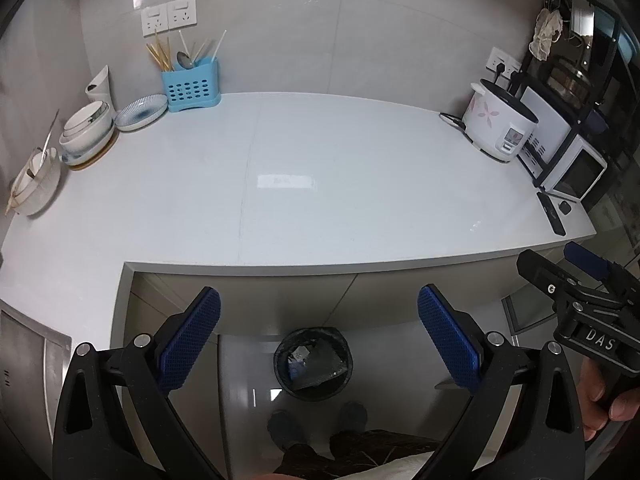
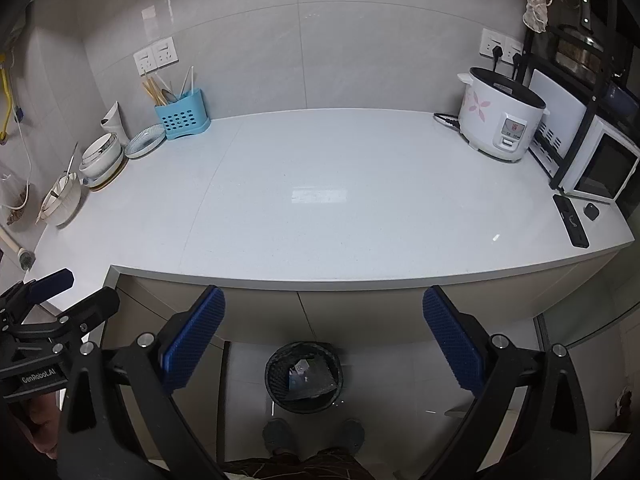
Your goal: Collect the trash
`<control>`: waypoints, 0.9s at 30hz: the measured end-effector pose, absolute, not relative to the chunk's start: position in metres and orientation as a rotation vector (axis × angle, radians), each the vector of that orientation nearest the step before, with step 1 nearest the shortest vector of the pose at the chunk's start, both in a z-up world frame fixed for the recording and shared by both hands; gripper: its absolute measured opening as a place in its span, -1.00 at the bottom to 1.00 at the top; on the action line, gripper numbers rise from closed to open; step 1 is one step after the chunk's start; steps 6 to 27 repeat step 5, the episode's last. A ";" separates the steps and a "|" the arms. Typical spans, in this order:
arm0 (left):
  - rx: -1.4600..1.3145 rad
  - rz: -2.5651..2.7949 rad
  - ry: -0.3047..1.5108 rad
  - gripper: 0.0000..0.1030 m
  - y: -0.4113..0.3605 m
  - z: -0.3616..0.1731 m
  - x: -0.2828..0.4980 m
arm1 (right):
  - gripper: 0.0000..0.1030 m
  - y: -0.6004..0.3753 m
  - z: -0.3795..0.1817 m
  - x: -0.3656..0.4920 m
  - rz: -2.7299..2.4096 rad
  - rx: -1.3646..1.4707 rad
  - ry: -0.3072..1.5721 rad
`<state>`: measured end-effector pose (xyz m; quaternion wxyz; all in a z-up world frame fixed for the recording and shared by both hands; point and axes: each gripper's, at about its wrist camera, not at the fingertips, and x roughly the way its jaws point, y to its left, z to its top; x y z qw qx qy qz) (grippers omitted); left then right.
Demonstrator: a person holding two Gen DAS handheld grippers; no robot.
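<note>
Home kitchen where I stand: rice cooker [image 2: 500,120], microwave [image 2: 600,168], stacked bowls [image 2: 102,156] (along my white bench [image 2: 320,200]).

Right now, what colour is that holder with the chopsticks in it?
Light blue, with round holes across its front. The utensil holder shows best in the left wrist view.

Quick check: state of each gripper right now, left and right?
Left gripper: open, holding nothing, above the trash bin.
Right gripper: open, holding nothing.
</note>
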<state>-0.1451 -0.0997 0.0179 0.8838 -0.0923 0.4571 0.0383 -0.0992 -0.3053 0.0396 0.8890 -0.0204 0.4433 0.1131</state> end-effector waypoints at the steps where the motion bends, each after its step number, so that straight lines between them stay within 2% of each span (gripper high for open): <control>1: -0.195 0.077 0.951 0.88 -0.099 0.017 -0.145 | 0.85 -0.305 0.039 -0.099 0.235 -0.043 0.922; 27: -0.191 0.075 0.951 0.88 -0.100 0.017 -0.145 | 0.85 -0.304 0.039 -0.099 0.233 -0.047 0.922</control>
